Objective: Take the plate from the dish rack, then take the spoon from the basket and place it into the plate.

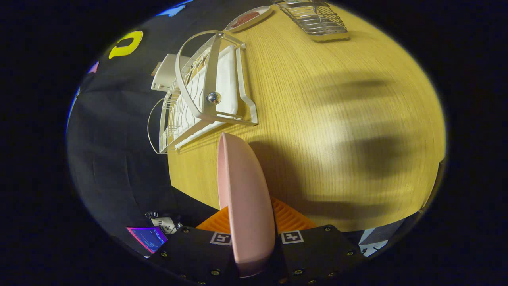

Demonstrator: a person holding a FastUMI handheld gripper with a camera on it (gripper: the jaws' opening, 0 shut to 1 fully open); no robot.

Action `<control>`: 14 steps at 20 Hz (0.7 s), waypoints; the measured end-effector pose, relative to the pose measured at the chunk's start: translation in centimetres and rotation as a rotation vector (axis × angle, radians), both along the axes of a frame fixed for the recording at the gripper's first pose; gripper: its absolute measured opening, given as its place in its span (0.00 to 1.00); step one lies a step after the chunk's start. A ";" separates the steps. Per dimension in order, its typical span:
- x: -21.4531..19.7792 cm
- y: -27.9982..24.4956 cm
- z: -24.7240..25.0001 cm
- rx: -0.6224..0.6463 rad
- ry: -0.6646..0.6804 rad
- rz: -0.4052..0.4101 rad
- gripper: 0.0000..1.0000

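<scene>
The claw (254,238) gripped the pink plate (244,198) on edge, both fingers pressed to it, above the desk (337,119). The rack (206,95) stood just beyond; the basket (313,18) farther off.

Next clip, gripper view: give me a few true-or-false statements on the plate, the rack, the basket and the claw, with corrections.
1. The claw is shut on the pink plate. True.
2. The plate is still standing in the dish rack. False: it is out of the rack, held on edge over the wooden table.
3. The wire basket sits at the far side of the table, beyond the rack. True.
4. The plate is lying flat on the table. False: it is held on edge between the fingers.
5. A small dish lies between the rack and the basket. True.
</scene>
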State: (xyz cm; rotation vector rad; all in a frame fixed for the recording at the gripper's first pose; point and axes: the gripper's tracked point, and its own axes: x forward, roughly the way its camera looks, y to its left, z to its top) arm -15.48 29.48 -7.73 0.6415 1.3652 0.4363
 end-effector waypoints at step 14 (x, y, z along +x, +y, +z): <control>0.9 -4.1 -1.1 -0.089 0.002 -0.090 0.77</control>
